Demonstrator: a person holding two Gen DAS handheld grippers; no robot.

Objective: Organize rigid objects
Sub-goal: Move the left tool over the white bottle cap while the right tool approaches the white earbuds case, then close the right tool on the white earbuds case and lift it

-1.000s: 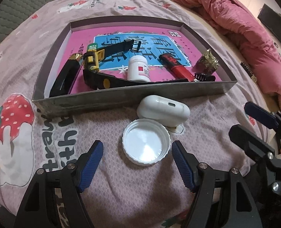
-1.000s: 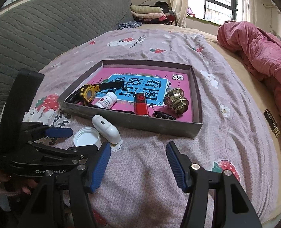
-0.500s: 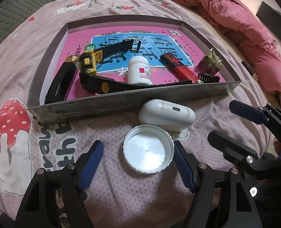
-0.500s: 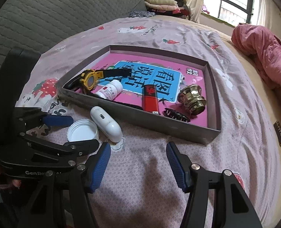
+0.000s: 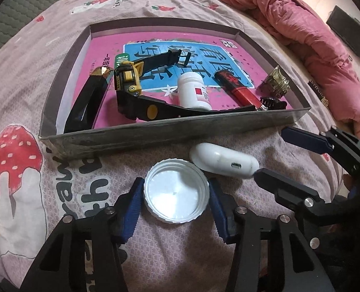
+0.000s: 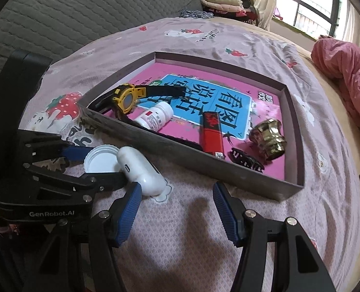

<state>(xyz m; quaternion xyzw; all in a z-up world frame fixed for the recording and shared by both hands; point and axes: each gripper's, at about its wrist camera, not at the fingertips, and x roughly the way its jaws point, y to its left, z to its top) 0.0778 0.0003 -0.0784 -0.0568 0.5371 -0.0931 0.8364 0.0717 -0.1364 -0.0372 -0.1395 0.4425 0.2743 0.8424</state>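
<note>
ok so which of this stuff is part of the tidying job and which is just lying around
Part of the job: white cap, white earbud case, grey box, left hand-held gripper, right hand-held gripper.

Just lying about: pink quilt, folded clothes.

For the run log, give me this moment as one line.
left hand-held gripper: closing around cap | right hand-held gripper: open, empty | case: beside cap, outside box

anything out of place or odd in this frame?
Two items sit outside the tray on the bedspread: a white cap, upside down between the left gripper pads, and a white earbud case beside it. Inside, the pill bottle lies tipped over.
</note>
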